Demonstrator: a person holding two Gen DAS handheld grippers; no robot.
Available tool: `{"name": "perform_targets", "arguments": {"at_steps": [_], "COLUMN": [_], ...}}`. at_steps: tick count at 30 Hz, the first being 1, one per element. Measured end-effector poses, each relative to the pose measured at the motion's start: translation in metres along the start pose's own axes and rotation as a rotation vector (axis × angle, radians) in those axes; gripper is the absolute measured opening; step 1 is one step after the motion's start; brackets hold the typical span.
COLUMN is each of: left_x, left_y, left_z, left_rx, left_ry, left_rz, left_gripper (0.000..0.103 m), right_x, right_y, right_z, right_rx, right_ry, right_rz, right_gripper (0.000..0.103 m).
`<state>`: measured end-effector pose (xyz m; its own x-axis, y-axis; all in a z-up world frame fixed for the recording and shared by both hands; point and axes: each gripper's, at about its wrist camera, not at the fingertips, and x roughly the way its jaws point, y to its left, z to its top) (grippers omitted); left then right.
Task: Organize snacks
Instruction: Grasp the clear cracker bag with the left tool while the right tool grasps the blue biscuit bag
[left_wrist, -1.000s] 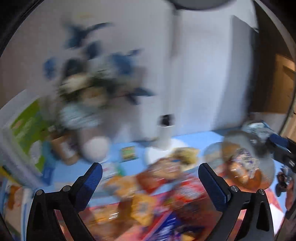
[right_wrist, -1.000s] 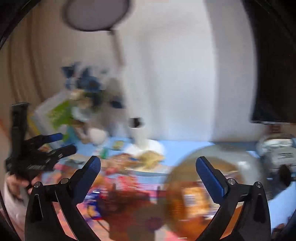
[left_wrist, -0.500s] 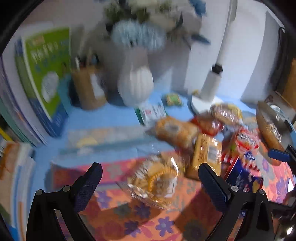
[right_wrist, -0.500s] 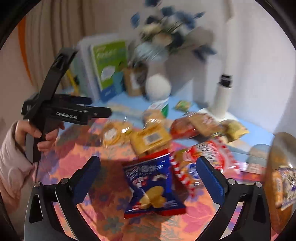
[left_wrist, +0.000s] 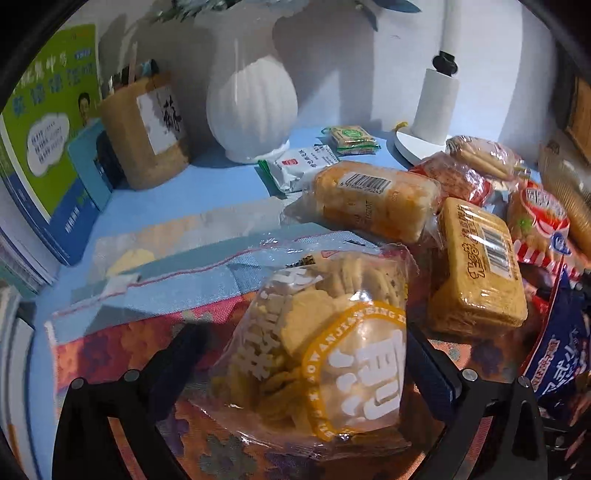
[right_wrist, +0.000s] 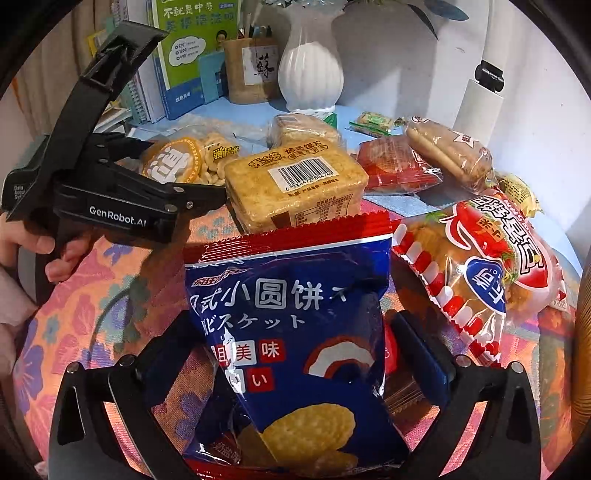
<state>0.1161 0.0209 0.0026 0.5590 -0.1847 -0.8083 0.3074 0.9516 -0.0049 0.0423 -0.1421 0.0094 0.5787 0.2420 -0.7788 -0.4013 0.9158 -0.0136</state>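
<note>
Floral cloth (right_wrist: 92, 295) covers the near table, with snacks piled across it. Left gripper (left_wrist: 306, 365) has its fingers spread wide around a clear bag of round crackers (left_wrist: 321, 343) (whether they touch it, I cannot tell). Right gripper (right_wrist: 295, 354) likewise straddles a blue biscuit bag (right_wrist: 291, 332), fingers wide. Behind stand a white vase (left_wrist: 251, 107) and books (right_wrist: 192, 48).

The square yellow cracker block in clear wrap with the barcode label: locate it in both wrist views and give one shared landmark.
Left wrist: the square yellow cracker block lies right of centre, right of the round biscuit bag.
Right wrist: it sits upper centre, just behind the blue biscuit bag.
Shared landmark: the white ribbed vase at the back.
</note>
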Motion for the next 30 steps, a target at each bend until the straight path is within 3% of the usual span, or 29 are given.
{"name": "perform_targets", "arguments": {"at_steps": [30], "left_x": [-0.0001], "left_y": [0.0011], "left_z": [0.0021], "left_rx": [0.002], "left_ry": [0.001], "left_rz": [0.005], "left_gripper": [0.103], "right_x": [-0.0001], "right_y": [-0.0031], "right_z": [0.0026], "right_rx": [-0.001], "right_ry": [0.004], "right_rz": [0.002], "right_gripper": [0.103]}}
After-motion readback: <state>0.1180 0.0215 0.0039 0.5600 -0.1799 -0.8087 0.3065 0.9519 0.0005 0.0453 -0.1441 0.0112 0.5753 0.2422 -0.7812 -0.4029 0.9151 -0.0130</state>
